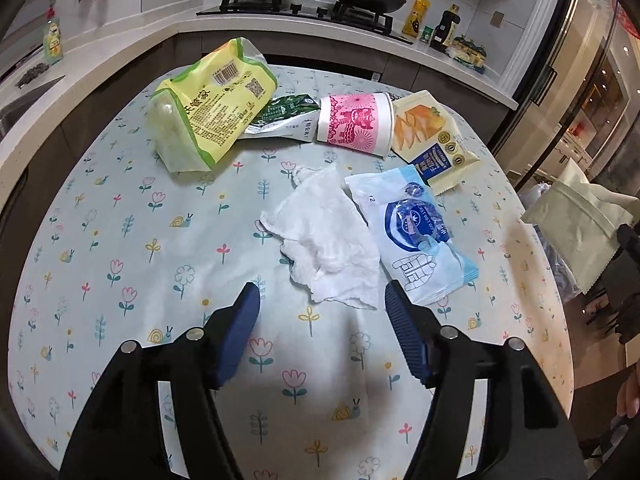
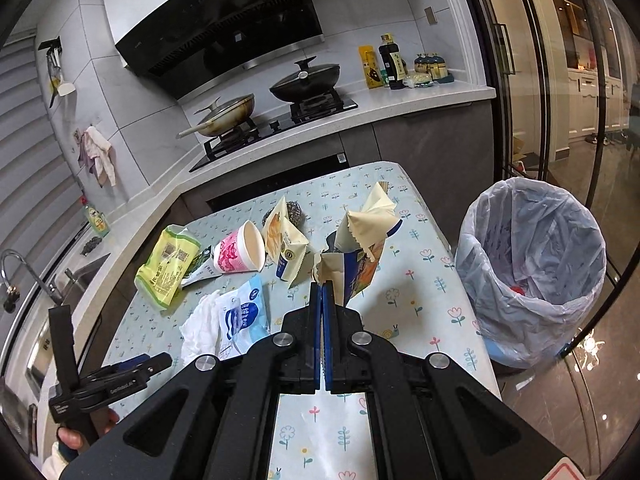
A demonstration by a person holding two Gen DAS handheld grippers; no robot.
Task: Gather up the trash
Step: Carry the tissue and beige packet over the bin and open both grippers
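Flowery tablecloth [image 1: 120, 240] has the crinkly trash scattered on it, thin plastic-lined bin [image 2: 532, 264] sits off its right edge, right gripper [image 2: 322, 292] is clamped on a torn cream wrapper [image 2: 360, 236] held up above the cloth, left gripper [image 1: 320, 304] spread wide just short of a crumpled white tissue [image 1: 324, 240].

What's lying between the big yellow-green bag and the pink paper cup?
A crumpled green wrapper lies between the yellow-green bag and the pink cup, clearest in the left wrist view.
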